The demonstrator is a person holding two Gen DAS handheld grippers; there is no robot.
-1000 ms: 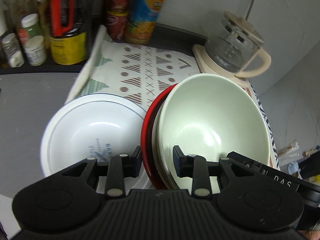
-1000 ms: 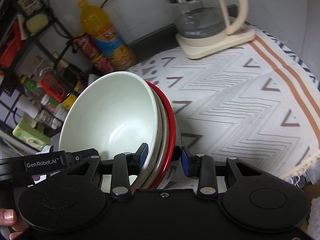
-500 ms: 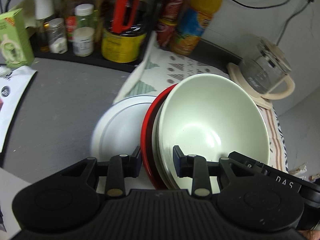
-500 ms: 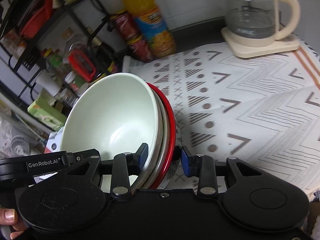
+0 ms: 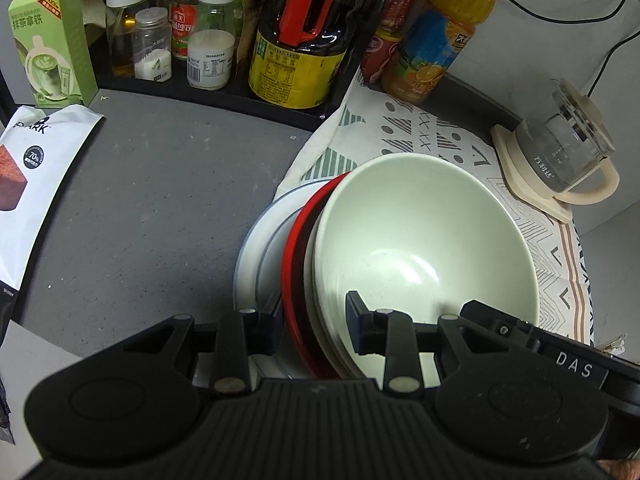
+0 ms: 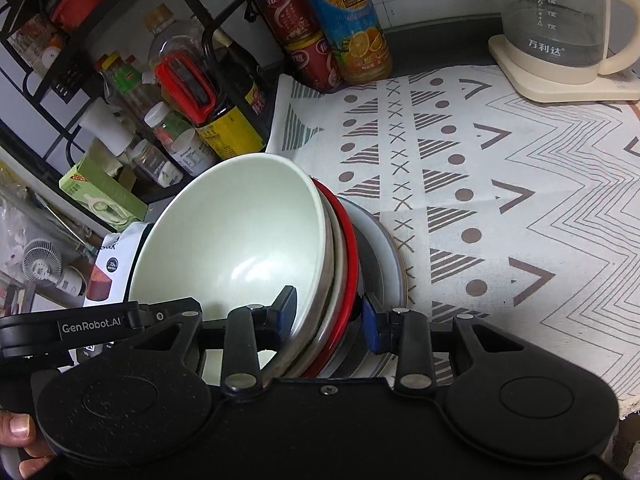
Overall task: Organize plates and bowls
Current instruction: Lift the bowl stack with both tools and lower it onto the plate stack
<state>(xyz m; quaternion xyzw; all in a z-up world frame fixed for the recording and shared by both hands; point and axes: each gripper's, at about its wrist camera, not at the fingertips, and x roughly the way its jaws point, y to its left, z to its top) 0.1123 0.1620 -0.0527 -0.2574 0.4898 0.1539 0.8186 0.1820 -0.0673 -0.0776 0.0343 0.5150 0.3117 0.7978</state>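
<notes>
A stack of dishes is held between both grippers: a pale green bowl (image 5: 424,248) on top, pale plates under it and a red plate (image 5: 294,264). My left gripper (image 5: 314,322) is shut on the stack's near rim. My right gripper (image 6: 328,314) is shut on the opposite rim; the green bowl (image 6: 236,240) and red plate (image 6: 352,248) show there too. A white plate with a blue rim (image 5: 256,256) lies just below the stack, and also shows in the right wrist view (image 6: 390,264).
A patterned cloth (image 6: 500,184) covers the right of the grey counter (image 5: 152,200). A glass kettle on a cream base (image 5: 560,156) stands at the back right. A rack of bottles and jars (image 5: 248,40), an orange juice bottle (image 6: 352,32) and a green box (image 5: 52,48) line the back.
Both grippers carried the stack left over the white plate, which now sits mostly hidden beneath it. The rack and green box have come into view.
</notes>
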